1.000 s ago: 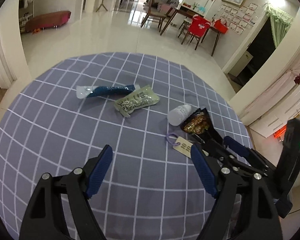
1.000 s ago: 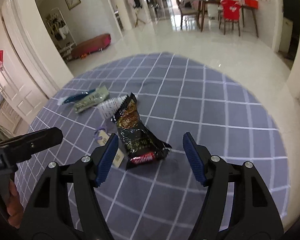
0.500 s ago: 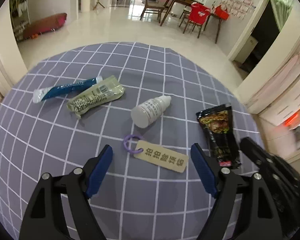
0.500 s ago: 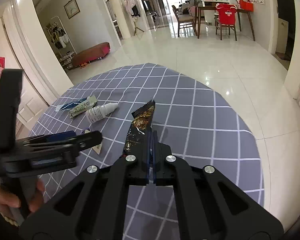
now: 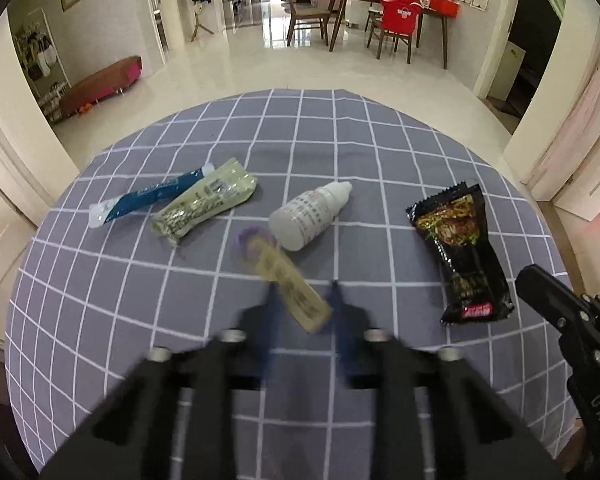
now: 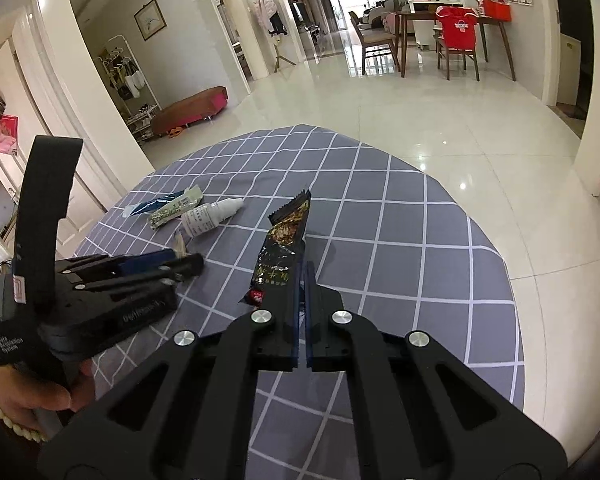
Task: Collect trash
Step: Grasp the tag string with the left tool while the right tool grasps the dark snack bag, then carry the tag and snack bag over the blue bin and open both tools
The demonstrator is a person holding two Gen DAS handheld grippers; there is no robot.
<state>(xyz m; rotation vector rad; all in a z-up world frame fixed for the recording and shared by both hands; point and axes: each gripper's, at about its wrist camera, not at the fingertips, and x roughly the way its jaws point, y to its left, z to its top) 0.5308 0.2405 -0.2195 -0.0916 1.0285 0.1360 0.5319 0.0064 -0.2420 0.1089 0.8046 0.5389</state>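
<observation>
Left gripper: image blurred, fingers narrowed around the near end of the paper tag, which lies between them; contact not resolvable. Tag's purple ring points away from the fingertips. Beyond and left of the fingers: blue tube touching a pale green packet. Just past the tag: white dropper bottle on its side. All on the checked tablecloth.

Right gripper: fingers pressed together, pinching the black snack packet by its lower edge; packet extends forward beyond the tips.
</observation>
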